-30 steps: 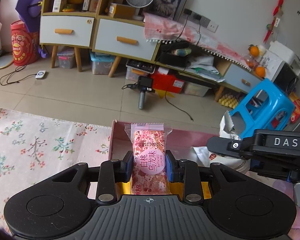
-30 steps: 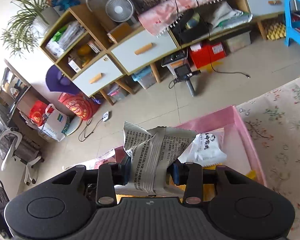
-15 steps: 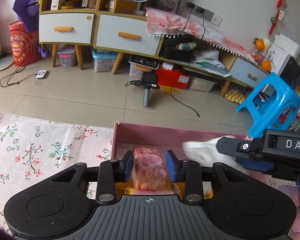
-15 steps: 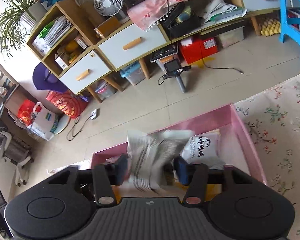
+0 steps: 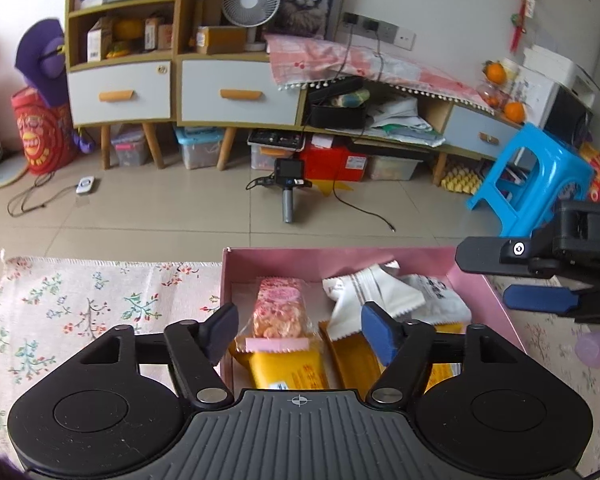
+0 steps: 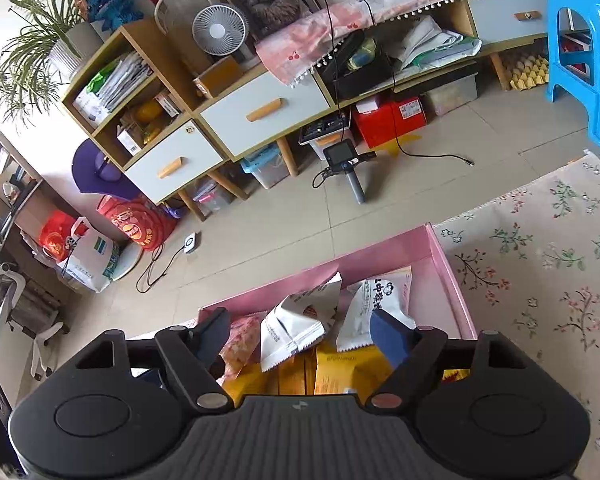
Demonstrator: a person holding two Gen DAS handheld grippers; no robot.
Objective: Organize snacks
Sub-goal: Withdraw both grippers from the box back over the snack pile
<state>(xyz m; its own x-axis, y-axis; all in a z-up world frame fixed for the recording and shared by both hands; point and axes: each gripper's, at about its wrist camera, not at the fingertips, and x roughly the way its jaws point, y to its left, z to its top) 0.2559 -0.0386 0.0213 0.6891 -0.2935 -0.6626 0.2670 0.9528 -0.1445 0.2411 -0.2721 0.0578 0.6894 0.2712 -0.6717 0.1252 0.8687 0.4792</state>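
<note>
Both snacks have left the jaws since the earlier frames: the pink packet (image 5: 279,307) that stood clamped upright in the left gripper (image 5: 300,334) now lies flat in the pink box (image 5: 340,258), and the white crimped packet (image 6: 296,322) that the right gripper (image 6: 300,338) held now rests tilted among the others. Both sets of jaws have just been opening; each stands wide, nothing pressed between the pads.

Progress, judged: two releases done. In the left wrist view the pink packet sits at 11 o'clock of the box contents, the white packet at 1 o'clock, a second white pouch (image 5: 440,300) at 2 o'clock, and yellow packets (image 5: 288,368) at 6 o'clock, partly under the rest. No loose snack shows on the floral cloth (image 5: 80,312); whether more remain out of view cannot be told.

Materials:
- pink packet: clear film, knobbly pink-and-white filling, oblong
- white packets: matte foil, serrated end seals, pillow-shaped and puffy
- yellow packets: glossy, flat, rectangular
- box: shallow, straight-walled, probably card
- cloth: woven, fringed edge
</note>
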